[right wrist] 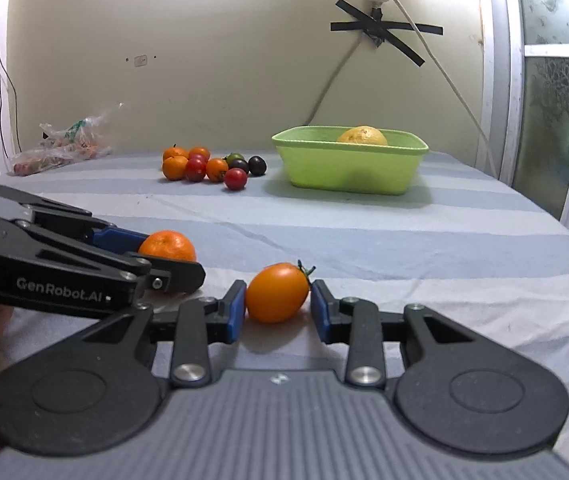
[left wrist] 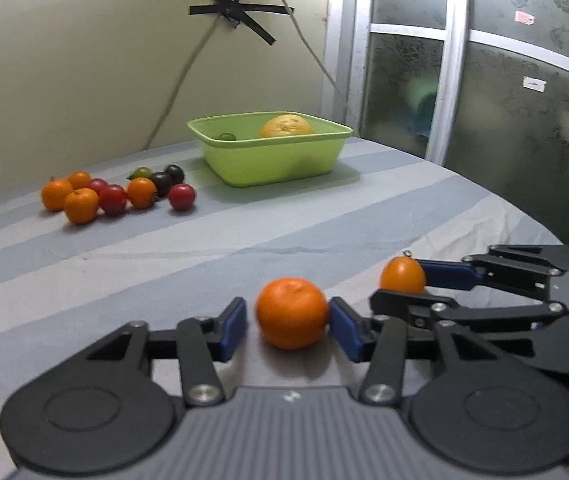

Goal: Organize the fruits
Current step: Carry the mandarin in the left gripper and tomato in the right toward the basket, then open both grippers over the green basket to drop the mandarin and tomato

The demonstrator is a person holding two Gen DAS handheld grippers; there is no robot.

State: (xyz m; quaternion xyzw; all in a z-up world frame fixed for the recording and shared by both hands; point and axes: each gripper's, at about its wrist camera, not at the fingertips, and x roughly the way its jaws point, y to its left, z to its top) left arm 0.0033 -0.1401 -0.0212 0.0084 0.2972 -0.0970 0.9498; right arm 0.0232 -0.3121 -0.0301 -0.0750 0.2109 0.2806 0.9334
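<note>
Blue pads of the left gripper [left wrist: 287,326] flank a mandarin [left wrist: 291,313], one touching, one with a gap; a green basin [left wrist: 276,160] sits beyond. Right gripper [right wrist: 277,307] pinches an orange tomato [right wrist: 277,298] above the striped table [right wrist: 404,240].

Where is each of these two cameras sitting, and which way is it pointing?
Left wrist view: sits on the left gripper, looking forward across the striped tablecloth; its own fingers flank a small orange, and the right gripper shows alongside.
Right wrist view: sits on the right gripper, facing the same wall; its fingers flank an orange tomato, with the left gripper alongside.
Shared: both fruits, the green tub holding a large yellow fruit, and the fruit pile.
</note>
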